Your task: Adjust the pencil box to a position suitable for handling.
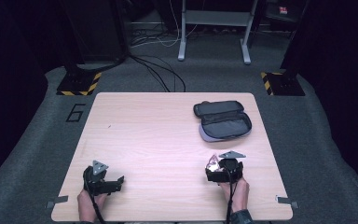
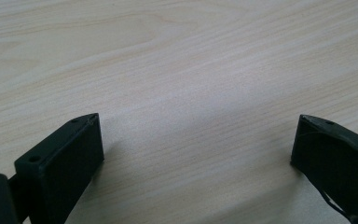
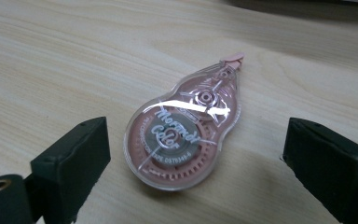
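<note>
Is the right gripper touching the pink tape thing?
Apart. The right gripper view shows bare table on both sides of the correction tape roller, between the right gripper's open jaws.

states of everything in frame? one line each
Pencil case: unzipped, lid folded back, far right on the table.
Correction tape: flat on the table, between open jaws, untouched.
Right hand-held gripper: open.
Left hand-held gripper: open, nothing between its jaws.

High view: fixed overhead, near side, facing forward and down across the pale wooden table point(image 1: 158, 140). Both gripper views: low, close to that tabletop, looking along black jaws. Right gripper view shares the pink transparent correction-tape dispenser point(image 3: 182, 135) point(image 1: 211, 163) with high view.
</note>
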`<state>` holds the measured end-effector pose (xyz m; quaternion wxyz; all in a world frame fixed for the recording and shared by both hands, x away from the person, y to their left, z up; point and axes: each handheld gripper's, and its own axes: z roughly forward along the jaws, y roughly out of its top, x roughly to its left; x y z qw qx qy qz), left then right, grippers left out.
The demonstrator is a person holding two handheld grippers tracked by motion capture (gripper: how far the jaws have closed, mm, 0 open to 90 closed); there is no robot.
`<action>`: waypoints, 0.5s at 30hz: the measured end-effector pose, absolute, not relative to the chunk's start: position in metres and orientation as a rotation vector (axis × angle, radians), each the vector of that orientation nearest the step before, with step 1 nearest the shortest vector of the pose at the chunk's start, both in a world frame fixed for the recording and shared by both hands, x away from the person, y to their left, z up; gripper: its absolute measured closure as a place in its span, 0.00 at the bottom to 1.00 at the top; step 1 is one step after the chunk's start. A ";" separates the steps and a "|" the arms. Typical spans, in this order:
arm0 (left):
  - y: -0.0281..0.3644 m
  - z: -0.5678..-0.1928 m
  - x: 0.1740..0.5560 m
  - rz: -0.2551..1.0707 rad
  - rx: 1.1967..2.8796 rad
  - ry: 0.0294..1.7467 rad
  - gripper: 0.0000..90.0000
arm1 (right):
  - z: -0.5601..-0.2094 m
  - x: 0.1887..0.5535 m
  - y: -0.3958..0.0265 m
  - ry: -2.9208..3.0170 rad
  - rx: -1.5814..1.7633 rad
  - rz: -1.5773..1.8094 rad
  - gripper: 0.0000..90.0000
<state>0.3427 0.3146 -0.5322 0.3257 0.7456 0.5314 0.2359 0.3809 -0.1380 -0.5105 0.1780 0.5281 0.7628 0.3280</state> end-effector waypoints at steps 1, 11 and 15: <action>0.315 -0.532 0.343 0.618 1.954 1.393 0.02 | -0.511 0.381 -0.138 2.158 1.494 0.928 0.08; 0.315 -0.532 0.342 0.620 1.953 1.394 0.03 | -0.516 0.388 -0.126 2.171 1.485 0.871 0.21; 0.315 -0.532 0.342 0.619 1.959 1.394 0.03 | -0.516 0.388 -0.126 2.178 1.468 0.868 0.29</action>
